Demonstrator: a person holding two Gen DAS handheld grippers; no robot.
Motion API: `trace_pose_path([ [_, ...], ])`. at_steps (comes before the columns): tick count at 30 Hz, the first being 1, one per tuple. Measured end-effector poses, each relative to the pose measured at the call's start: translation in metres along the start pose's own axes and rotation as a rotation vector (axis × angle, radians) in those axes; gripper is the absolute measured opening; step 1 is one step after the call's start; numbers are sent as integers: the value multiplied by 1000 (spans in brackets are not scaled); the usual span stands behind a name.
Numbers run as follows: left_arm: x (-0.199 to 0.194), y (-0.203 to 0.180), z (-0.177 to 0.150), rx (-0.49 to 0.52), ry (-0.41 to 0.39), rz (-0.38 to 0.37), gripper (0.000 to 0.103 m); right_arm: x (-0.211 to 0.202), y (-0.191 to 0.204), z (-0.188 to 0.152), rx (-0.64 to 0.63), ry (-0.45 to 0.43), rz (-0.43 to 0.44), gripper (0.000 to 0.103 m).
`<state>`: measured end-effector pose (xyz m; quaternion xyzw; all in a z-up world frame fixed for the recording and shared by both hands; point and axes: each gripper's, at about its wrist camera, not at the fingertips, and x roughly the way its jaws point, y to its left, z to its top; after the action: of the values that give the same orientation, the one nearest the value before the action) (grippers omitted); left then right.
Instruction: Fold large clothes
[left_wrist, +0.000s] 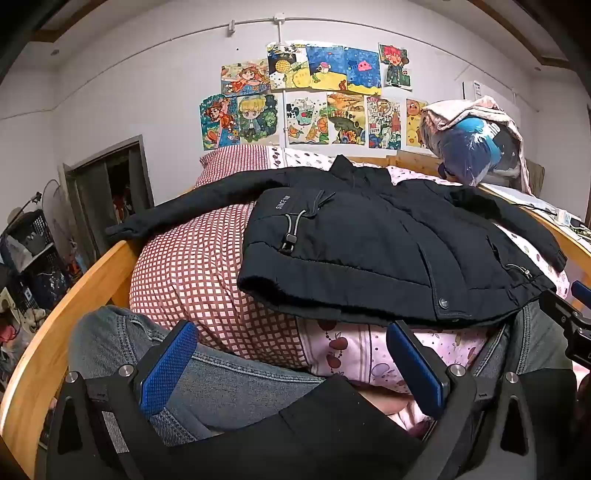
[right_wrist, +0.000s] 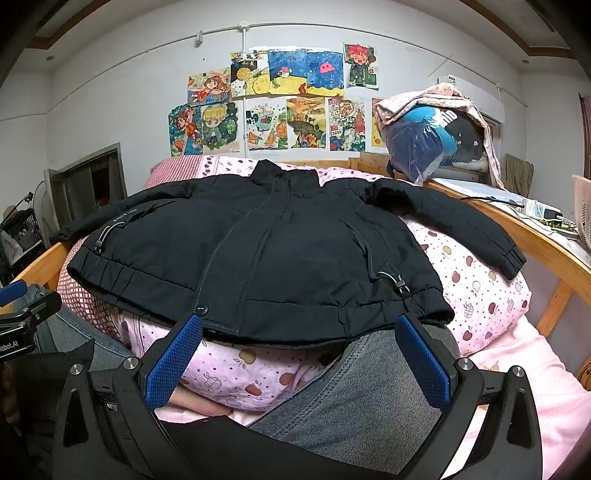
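Observation:
A black padded jacket (left_wrist: 369, 243) (right_wrist: 280, 251) lies front up and spread out on a heap of bedding, both sleeves stretched sideways and its hem nearest me. My left gripper (left_wrist: 291, 354) hangs open just short of the hem, over a denim-clad knee (left_wrist: 207, 376). Nothing sits between its blue pads (left_wrist: 170, 365). My right gripper (right_wrist: 299, 350) is also open, near the hem's right half, above the other knee (right_wrist: 369, 391), with nothing between its fingers. Part of the left gripper (right_wrist: 26, 317) shows at the left edge of the right wrist view.
The jacket rests on a red checked quilt (left_wrist: 192, 280) and a pink fruit-print quilt (right_wrist: 476, 295) inside a wooden bed frame (left_wrist: 62, 314). A bagged bundle (right_wrist: 428, 140) sits on the far right rail. A ledge (right_wrist: 535, 218) with small items runs along the right. Crates (left_wrist: 29, 251) stand left.

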<state>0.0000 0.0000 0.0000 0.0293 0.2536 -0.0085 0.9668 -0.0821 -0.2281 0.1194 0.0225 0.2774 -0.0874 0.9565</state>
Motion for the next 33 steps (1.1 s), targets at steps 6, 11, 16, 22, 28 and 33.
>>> trace_pose_path([
  [6, 0, 0, 0, 0, 0, 0, 103, 0, 1, 0, 0, 1, 0, 102],
  [11, 0, 0, 0, -1, 0, 0, 103, -1, 1, 0, 0, 2, 0, 102],
  [16, 0, 0, 0, -1, 0, 0, 103, -1, 2, 0, 0, 3, 0, 102],
  [22, 0, 0, 0, -1, 1, -1, 103, -1, 3, 0, 0, 5, 0, 102],
  [28, 0, 0, 0, -1, 1, -1, 103, -2, 3, 1, 1, 5, 0, 102],
  [33, 0, 0, 0, -1, 0, -1, 103, -1, 4, 0, 1, 6, 0, 102],
])
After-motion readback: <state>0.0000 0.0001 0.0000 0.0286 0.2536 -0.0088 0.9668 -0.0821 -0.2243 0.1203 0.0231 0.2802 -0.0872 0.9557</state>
